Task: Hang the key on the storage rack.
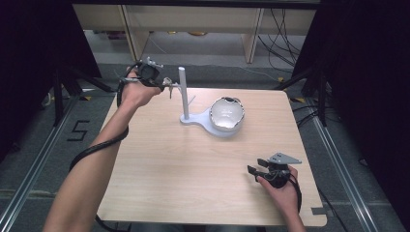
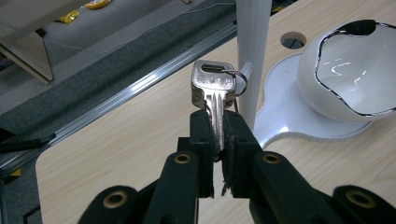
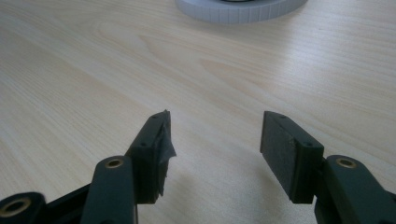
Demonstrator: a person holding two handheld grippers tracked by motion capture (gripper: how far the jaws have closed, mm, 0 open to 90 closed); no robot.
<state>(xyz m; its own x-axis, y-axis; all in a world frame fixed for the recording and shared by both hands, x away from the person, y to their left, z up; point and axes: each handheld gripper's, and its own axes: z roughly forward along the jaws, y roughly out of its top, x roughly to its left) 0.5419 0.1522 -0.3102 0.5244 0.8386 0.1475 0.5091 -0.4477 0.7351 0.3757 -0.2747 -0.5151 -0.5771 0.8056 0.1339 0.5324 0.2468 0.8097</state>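
Because the keys are pinched by their blades in the left gripper, their ring sits at the white post's peg, seemingly for hanging, while the right gripper rests wide apart and empty on the desk.

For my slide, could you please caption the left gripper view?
Left hand-held gripper clamps silver metal keys beside white post.

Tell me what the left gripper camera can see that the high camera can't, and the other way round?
Left gripper view alone: close up, the left tool pinches silver keys by the blade, their ring at a peg on the white post. High view alone: the person's forearms, the right tool open and empty, and the whole table. Both: the white bowl on its stand.
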